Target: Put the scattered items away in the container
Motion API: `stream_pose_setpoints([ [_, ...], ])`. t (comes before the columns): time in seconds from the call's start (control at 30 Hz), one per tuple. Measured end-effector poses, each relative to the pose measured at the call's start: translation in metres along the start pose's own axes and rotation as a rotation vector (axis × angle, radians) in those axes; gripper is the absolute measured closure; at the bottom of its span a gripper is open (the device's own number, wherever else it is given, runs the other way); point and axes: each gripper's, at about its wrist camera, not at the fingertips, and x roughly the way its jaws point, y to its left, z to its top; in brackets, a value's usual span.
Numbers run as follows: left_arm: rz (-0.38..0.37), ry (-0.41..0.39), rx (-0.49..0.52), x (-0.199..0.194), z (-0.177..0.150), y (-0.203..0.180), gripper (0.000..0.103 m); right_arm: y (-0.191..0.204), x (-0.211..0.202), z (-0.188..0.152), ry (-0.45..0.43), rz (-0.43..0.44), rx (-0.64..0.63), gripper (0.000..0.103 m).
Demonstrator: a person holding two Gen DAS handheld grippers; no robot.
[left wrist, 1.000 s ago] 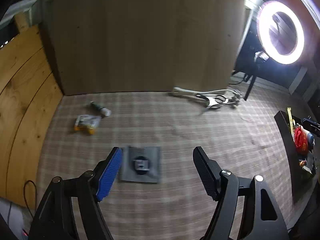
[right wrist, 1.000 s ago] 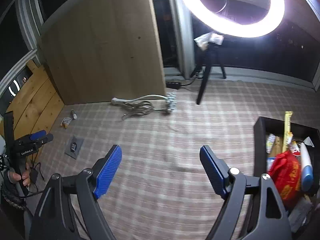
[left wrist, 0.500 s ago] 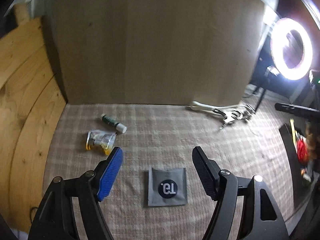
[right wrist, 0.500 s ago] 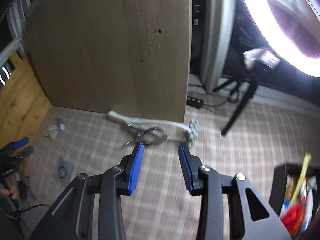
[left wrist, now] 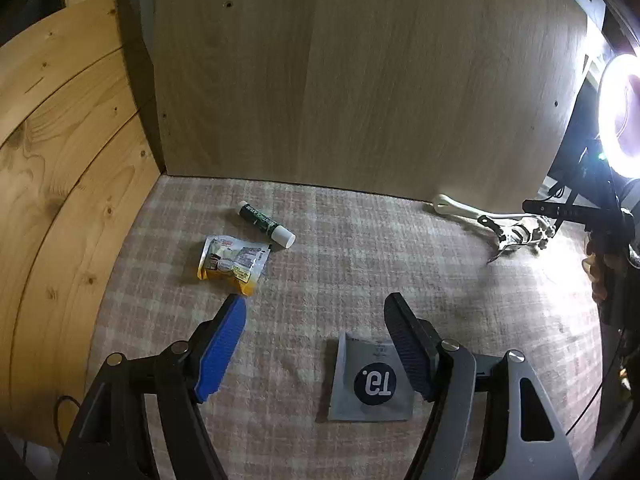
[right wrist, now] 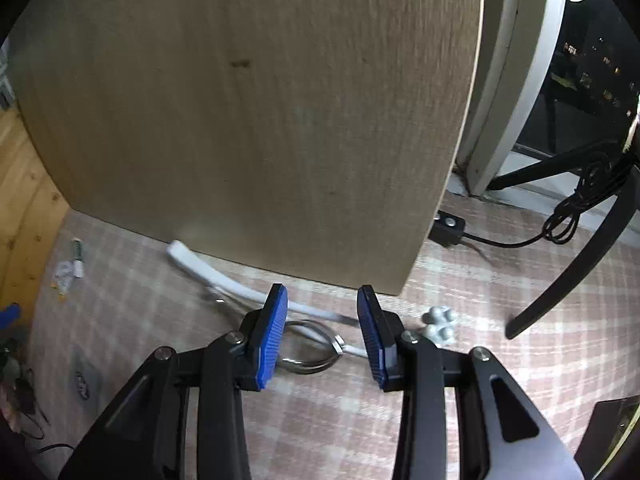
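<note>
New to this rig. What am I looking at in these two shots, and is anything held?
No robot: a person carries a two-finger gripper in each hand, with a fisheye camera looking along the fingers. Left view: the left gripper is wide open above a checked mat, over a grey sachet, with a snack packet and green tube beyond. Right view: the right gripper is partly open over a white long-handled tool and metal ring. Nothing is held.

Woven checked rug [left wrist: 360,264], matt wooden board [left wrist: 360,80], glossy sachet [left wrist: 370,380]
</note>
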Motion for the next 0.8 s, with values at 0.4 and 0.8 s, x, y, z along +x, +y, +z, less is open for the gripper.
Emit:
stream_pose_setpoints([
  [0.4,-0.028,0.004,0.014,0.012,0.007,-0.008,0.034,-0.002,0.004,-0.007,0.118,0.056,-0.025,0.066],
  [0.8,-0.022,0.009,-0.004,0.024,0.013,0.002,0.034,0.008,0.006,0.008,0.090,0.047,-0.058,0.066],
])
